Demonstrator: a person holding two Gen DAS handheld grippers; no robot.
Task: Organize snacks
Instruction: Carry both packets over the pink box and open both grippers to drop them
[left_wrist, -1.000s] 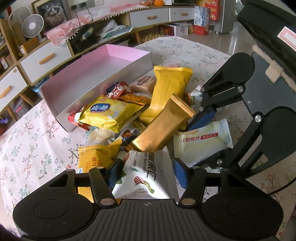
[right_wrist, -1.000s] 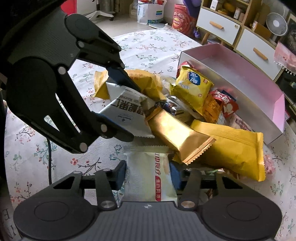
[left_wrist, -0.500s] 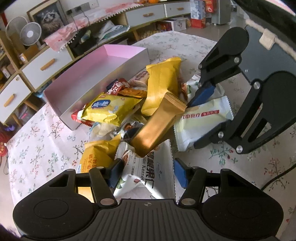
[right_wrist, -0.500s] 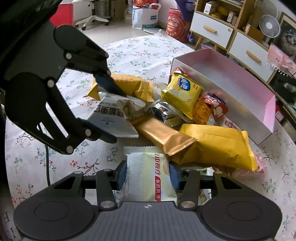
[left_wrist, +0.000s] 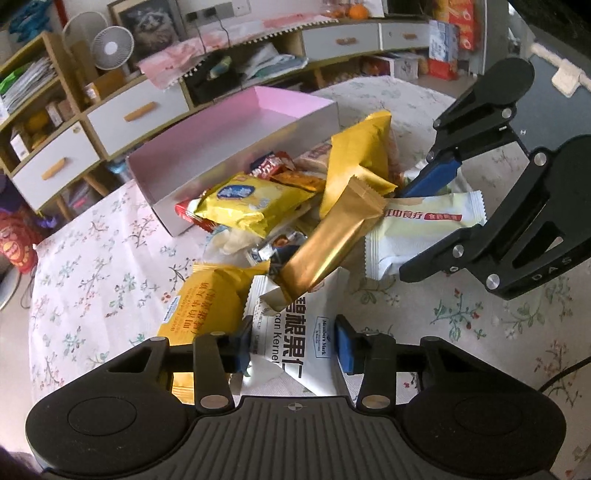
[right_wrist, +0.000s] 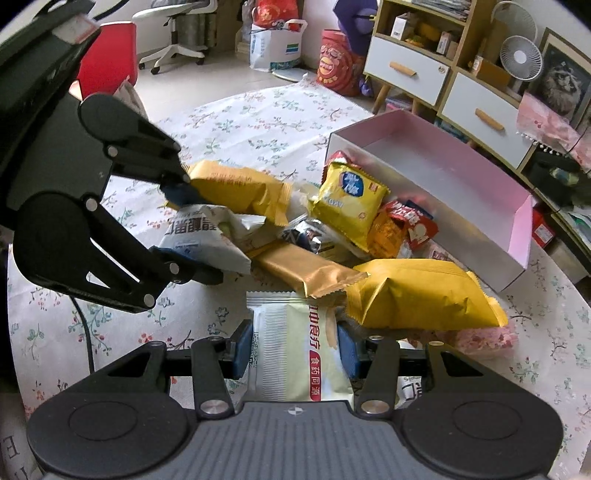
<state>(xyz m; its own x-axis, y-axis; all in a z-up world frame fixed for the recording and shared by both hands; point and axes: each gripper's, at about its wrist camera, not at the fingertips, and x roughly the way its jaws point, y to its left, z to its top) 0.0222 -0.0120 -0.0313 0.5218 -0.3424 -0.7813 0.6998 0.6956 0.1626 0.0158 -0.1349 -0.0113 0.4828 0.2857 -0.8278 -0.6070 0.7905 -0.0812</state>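
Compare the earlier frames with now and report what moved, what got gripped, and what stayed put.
The left gripper has just been closing on the white pecan kernel bag, its pads now squeezing and crumpling it. The right gripper stayed clamped on the pale green packet. The gold bar, the rest of the pile and the empty pink box stayed put.

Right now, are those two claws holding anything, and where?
Right gripper clamps the pale green packet across its middle. Left gripper, just closing, pinches the white kernel bag at its sides.
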